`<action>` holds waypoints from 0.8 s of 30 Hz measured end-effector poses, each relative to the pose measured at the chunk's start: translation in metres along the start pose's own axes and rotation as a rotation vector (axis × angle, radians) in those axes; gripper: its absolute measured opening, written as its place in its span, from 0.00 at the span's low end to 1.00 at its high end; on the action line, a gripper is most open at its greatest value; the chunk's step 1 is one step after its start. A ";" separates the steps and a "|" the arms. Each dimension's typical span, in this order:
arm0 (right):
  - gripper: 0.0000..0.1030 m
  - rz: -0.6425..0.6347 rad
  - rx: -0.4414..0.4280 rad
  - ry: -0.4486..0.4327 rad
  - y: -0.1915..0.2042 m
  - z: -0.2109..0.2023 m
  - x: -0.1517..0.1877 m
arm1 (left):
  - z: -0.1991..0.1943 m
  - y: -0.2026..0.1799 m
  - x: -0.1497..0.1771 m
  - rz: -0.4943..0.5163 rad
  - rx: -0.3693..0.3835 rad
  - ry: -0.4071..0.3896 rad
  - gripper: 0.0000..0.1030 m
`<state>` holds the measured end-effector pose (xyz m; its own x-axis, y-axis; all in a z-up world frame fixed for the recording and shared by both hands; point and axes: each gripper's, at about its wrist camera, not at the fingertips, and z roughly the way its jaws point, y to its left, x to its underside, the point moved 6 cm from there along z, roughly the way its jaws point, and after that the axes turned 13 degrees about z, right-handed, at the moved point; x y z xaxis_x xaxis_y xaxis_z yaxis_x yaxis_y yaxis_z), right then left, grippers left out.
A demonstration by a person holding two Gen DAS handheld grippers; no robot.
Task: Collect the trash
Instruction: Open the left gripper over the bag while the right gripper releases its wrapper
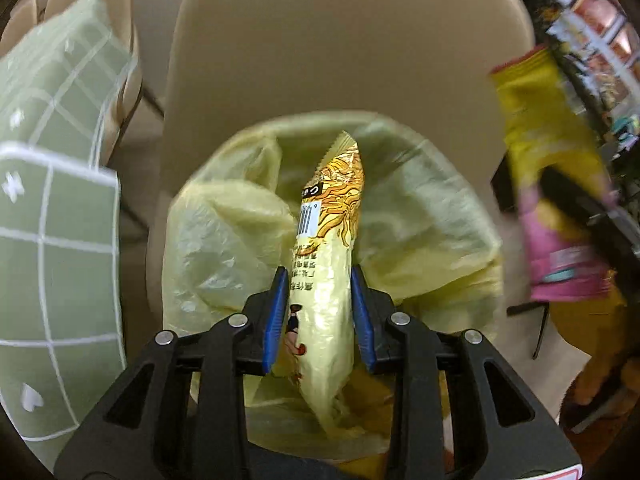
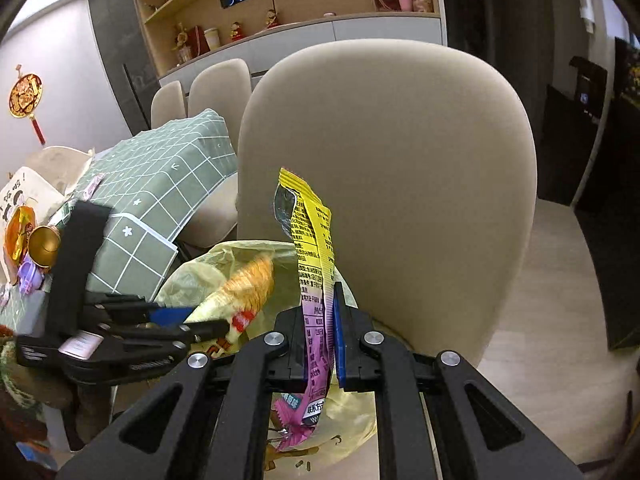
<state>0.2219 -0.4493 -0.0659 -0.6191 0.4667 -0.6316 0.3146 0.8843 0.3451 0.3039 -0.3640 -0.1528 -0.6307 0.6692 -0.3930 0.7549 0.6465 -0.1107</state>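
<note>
The lined bin (image 1: 420, 208) stands against a beige chair (image 1: 352, 40); its loose yellow liner could snag a wrapper dropped near the rim. Inside it seems to hold some scraps, though the view is poor. The left gripper (image 1: 320, 312) fingers pinch a yellow snack pack (image 1: 328, 240) above the opening. The right gripper (image 2: 320, 344) fingers pinch a yellow-and-purple wrapper (image 2: 314, 264) just beside it.

Light wood floor (image 2: 532, 320), carrying a beige chair (image 2: 384, 184) with a yellow-lined trash bin (image 1: 420, 216) just in front of it. Left: table (image 2: 160, 196) under a green grid-patterned cloth, bearing a gold bell (image 2: 44, 245) and small packets at its near end.
</note>
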 end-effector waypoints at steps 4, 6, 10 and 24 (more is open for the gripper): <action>0.10 0.013 0.001 0.012 -0.002 0.008 -0.001 | 0.009 0.004 0.005 -0.001 -0.041 0.031 0.30; 0.10 0.025 -0.007 0.022 -0.001 0.013 0.000 | 0.006 0.006 0.003 -0.019 -0.008 0.017 0.35; 0.10 0.013 -0.020 0.039 0.004 0.019 0.005 | -0.016 0.007 0.007 -0.027 0.029 -0.064 0.54; 0.12 -0.024 -0.032 0.152 0.036 0.050 0.039 | -0.093 0.029 0.026 -0.022 -0.118 -0.285 0.86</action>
<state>0.2451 -0.3984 -0.1135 -0.7289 0.4357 -0.5281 0.2768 0.8930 0.3548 0.2926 -0.2935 -0.0813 -0.5581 0.5360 -0.6335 0.7050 0.7089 -0.0212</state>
